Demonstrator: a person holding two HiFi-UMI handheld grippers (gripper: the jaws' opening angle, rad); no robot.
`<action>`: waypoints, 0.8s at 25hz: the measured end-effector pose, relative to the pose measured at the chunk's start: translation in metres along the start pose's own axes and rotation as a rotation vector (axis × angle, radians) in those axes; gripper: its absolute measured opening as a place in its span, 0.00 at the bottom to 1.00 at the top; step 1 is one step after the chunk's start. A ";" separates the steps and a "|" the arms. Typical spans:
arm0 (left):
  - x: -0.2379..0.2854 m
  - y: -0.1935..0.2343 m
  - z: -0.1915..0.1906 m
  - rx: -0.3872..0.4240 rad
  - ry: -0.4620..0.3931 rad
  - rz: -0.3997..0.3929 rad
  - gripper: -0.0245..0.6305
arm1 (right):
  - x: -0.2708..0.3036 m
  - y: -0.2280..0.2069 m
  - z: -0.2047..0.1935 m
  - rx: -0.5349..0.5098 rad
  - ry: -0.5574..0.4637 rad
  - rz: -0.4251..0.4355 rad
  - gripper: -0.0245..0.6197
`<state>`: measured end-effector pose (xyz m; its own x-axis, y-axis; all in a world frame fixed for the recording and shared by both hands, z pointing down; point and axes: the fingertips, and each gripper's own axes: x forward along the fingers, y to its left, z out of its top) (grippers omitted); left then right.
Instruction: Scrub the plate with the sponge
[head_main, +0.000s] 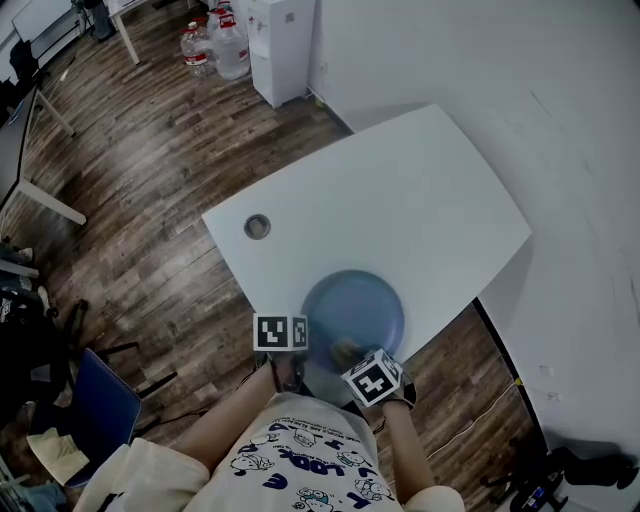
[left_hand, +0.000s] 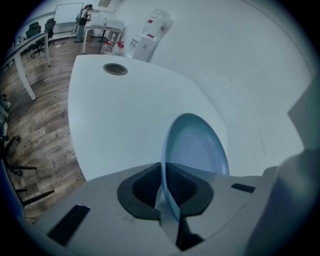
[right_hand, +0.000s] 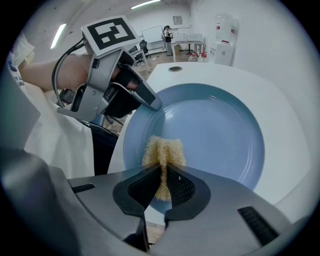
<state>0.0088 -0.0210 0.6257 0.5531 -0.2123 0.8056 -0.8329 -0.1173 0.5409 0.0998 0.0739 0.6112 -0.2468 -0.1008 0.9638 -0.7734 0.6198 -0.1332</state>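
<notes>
Standing beside the person, I look first along the left gripper view: the left tongs (left_hand: 167, 200) are pressed together on the near rim of the blue plate (left_hand: 197, 150), which runs edge-on out from between the pads across the white worktop (left_hand: 115, 115). That grip looks meant as an anchor, so the plate does not slide or spin under the rubbing. In the right gripper view, the right tongs (right_hand: 165, 185) pinch a yellow, fibrous sponge (right_hand: 164, 152) by its middle, and its free end bulges out beyond the pads onto the near-left part of the plate's hollow, close to where the left tongs bite the rim. Holding it that way leaves soft material in front, so the sponge rather than the hard pads meets the dish; it seems to be touching the surface, though I cannot be sure how firmly. From the head view, the plate lies at the near edge of the worktop, right in front of the person, both tongs coming steeply down at its near side, the marker cubes uppermost. A round cable hole (head_main: 257, 226) sits well apart, farther back on the left.
</notes>
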 end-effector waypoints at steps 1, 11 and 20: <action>0.000 0.000 0.000 0.000 0.000 0.001 0.07 | -0.002 -0.004 -0.004 0.009 0.004 -0.004 0.11; 0.000 0.000 -0.003 0.006 0.001 -0.002 0.08 | -0.012 -0.034 -0.021 0.029 0.040 -0.056 0.11; 0.001 -0.001 -0.002 0.032 0.003 0.004 0.08 | -0.017 -0.059 -0.020 0.024 0.058 -0.069 0.11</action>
<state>0.0108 -0.0195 0.6266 0.5501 -0.2095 0.8084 -0.8350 -0.1473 0.5301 0.1614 0.0552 0.6071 -0.1584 -0.0973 0.9826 -0.8016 0.5938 -0.0704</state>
